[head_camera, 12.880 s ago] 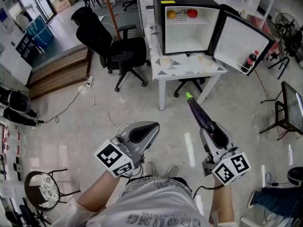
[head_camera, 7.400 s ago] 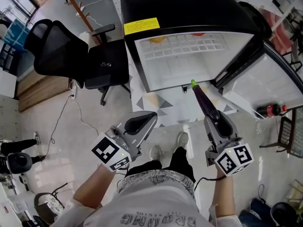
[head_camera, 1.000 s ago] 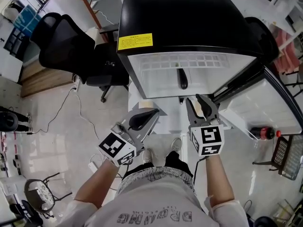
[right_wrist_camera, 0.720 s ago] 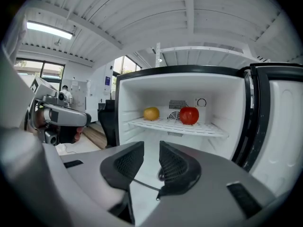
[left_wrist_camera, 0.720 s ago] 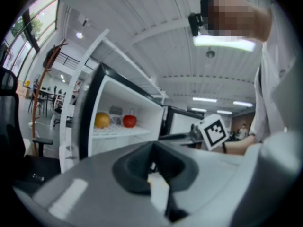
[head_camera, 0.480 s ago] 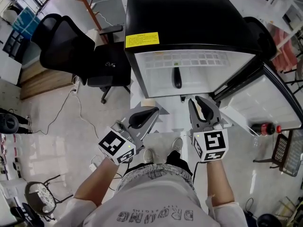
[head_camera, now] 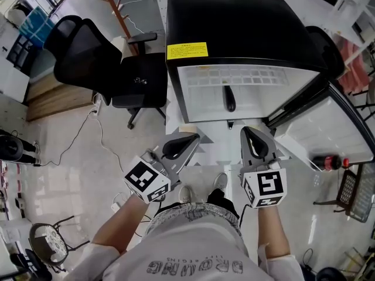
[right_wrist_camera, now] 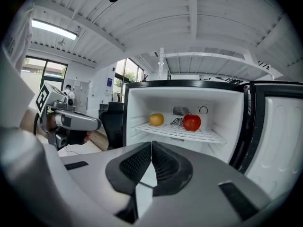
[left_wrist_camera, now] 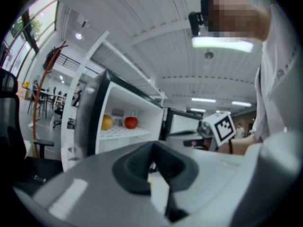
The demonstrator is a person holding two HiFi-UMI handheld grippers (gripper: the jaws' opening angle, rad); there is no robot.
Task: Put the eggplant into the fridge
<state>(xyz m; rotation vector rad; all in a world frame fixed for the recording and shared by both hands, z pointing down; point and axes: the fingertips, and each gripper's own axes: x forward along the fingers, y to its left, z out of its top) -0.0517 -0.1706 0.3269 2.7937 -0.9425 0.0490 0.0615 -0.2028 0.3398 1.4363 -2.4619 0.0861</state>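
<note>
The dark purple eggplant (head_camera: 229,98) lies on the white floor inside the open fridge (head_camera: 234,22), stem end toward the back. My right gripper (head_camera: 256,134) hovers in front of the fridge opening, short of the eggplant, jaws shut and empty. In the right gripper view its closed tips (right_wrist_camera: 151,148) point into the fridge and hide the eggplant. My left gripper (head_camera: 186,140) stays to the left, over the table's front edge, also shut with nothing held; its tips (left_wrist_camera: 151,167) meet in the left gripper view.
A red apple (right_wrist_camera: 191,122) and a yellow fruit (right_wrist_camera: 156,119) rest on the upper wire shelf. The fridge door (head_camera: 328,127) stands open to the right with a cola bottle (head_camera: 328,161) in it. A black office chair (head_camera: 99,57) stands left of the white table (head_camera: 211,151).
My right gripper has drawn back from the fridge opening and its jaws have gone from open to shut. The eggplant stays inside. The left gripper has hardly moved.
</note>
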